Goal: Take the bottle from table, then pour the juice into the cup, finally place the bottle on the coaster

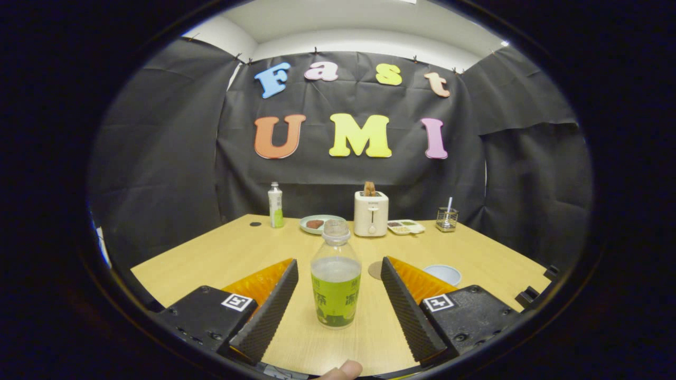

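Note:
A clear bottle (336, 277) with a green label, no cap and pale juice up to the label's top stands upright on the wooden table (222, 258). It stands between the two fingers of my gripper (337, 269), which is open, with a gap on each side of the bottle. Just beyond the right finger (404, 301) lies a round brown coaster (375, 270), partly hidden by that finger. To the right of the coaster sits a low pale blue cup (443, 274).
Along the table's far side stand a second capped bottle (275, 206), a green plate (320, 224) with food, a white toaster (371, 212) with toast, a small divided tray (405, 227) and a glass (447, 218) holding a straw. A fingertip (342, 370) shows below the gripper.

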### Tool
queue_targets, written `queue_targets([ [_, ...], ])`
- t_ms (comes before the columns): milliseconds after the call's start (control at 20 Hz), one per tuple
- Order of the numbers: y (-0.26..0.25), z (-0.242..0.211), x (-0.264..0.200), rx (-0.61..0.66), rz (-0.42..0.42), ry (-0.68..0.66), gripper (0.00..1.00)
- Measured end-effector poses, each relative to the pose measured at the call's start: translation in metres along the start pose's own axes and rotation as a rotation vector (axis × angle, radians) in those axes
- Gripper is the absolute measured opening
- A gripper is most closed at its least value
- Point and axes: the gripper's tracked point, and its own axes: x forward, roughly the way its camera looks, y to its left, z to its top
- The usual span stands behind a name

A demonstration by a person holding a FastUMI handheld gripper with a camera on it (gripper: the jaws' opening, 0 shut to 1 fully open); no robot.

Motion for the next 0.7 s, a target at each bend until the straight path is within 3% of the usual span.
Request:
queue_targets([
  [500,0.011,-0.038,0.039,0.000,-0.020,0.019,1.00],
  [700,0.008,-0.038,0.053,0.054,-0.041,-0.010,1.00],
])
